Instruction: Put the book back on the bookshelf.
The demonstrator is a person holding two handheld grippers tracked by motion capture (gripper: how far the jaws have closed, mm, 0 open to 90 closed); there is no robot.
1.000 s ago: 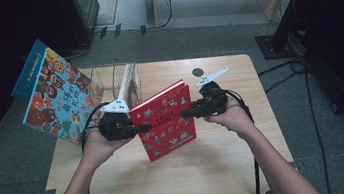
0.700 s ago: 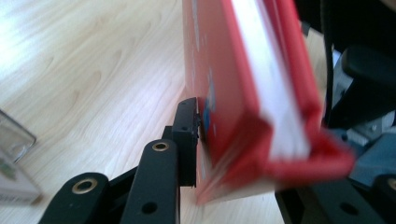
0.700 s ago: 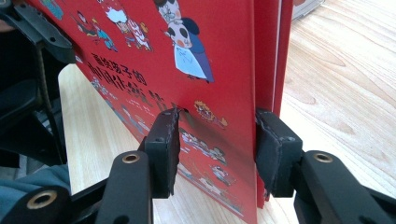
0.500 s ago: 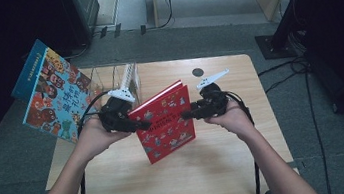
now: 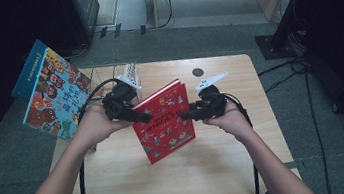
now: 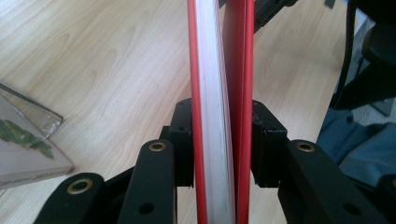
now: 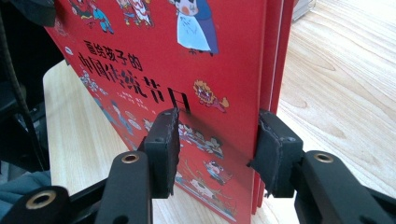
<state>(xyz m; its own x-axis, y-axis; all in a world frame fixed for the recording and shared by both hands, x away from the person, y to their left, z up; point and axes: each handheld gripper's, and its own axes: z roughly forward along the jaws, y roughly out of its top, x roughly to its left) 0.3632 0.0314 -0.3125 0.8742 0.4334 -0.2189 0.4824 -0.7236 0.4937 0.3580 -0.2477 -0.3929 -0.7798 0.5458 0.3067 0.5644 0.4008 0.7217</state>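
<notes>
In the high view a red book point(image 5: 164, 120) is held tilted above the wooden table point(image 5: 249, 162), between the two grippers; the left gripper point(image 5: 138, 115) meets the book's left edge near the top and the right gripper point(image 5: 188, 117) meets its right edge about halfway down; each sits in a hand of the person, whose bare forearms come in from the bottom; a second picture book point(image 5: 51, 96) with a blue cover stands propped at the table's left edge, and a clear stand point(image 5: 127, 75) sits behind the left gripper; a small dark disc point(image 5: 198, 72) lies on the table farther back

In the left gripper view the red book point(image 6: 219, 107) runs edge-on straight up between the two black jaws, white pages showing between red covers; both pads lie against the covers, so this gripper is clamped on the book, though its jaws have just been opening a little; a clear plastic piece point(image 6: 28, 135) lies on the table at the left

In the right gripper view the red book point(image 7: 187, 70) stands with its illustrated cover facing left; the right pad presses the book's edge, the left pad seems to sit against the cover, so the grip looks closed on the book, the jaws having just eased slightly wider
</notes>
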